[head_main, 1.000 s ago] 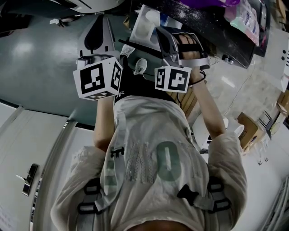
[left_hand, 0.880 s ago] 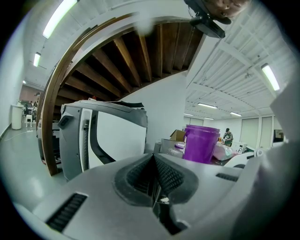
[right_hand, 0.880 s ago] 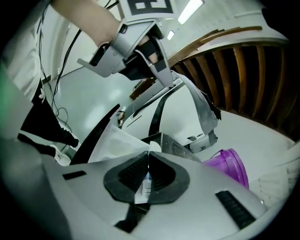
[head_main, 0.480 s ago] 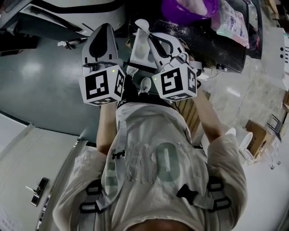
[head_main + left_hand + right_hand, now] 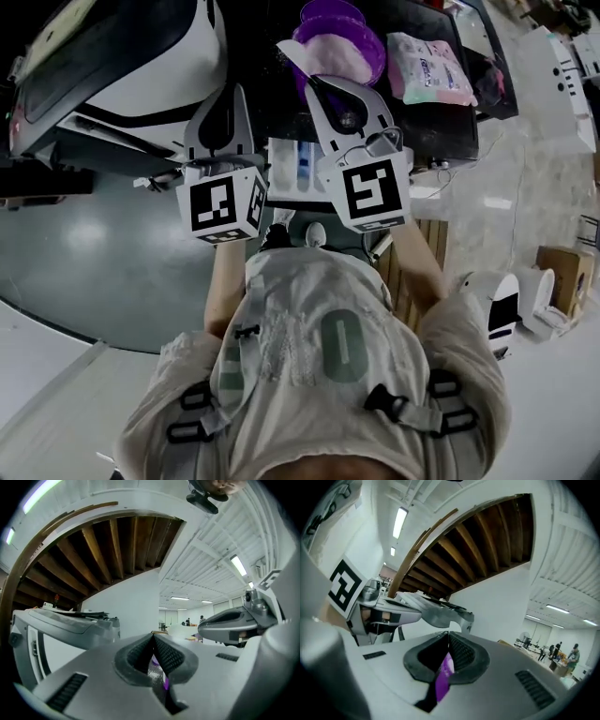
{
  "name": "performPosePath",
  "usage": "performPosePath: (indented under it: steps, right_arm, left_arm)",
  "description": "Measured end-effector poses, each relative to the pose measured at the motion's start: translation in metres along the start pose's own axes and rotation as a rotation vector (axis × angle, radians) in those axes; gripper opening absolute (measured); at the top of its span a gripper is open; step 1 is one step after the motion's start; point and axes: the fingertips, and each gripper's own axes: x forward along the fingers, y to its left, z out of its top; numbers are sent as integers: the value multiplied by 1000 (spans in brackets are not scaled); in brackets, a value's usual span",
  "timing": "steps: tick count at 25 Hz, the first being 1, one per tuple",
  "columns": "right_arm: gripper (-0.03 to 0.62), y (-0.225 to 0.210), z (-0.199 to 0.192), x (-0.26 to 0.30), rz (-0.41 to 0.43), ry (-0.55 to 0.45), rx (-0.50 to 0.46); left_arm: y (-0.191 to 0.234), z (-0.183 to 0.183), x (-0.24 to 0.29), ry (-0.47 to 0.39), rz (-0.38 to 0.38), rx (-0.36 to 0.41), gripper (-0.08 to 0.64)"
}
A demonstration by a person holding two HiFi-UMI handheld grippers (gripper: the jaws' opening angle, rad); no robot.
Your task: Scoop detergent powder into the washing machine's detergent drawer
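Arriving over purple bowl (image 5: pixel 349 42), right hand-held gripper (image 5: pixel 316 82) clamping scoop (image 5: pixel 443 677), left hand-held gripper (image 5: pixel 228 91) closed.

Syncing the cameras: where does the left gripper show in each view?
Head view: left gripper, left of centre.
Left gripper view: bottom centre, jaws together.
Right gripper view: far left, marker cube outermost.
Shared landmark: the right gripper, seen in all three.

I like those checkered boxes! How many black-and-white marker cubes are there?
2. The left cube sits on the left gripper; the right cube sits on the right gripper. None looks hidden.
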Motion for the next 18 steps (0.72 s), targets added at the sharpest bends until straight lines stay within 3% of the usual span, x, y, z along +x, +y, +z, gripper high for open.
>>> performPosePath:
  steps: [9, 18]
  right_arm:
    - [11, -90, 3, -47, -314, -50, 171]
    - [11, -116, -29, -90, -450, -17, 271]
  left_arm:
    - [-42, 34, 32, -45, -158, 31, 20]
    - [-69, 40, 44, -53, -229, 26, 20]
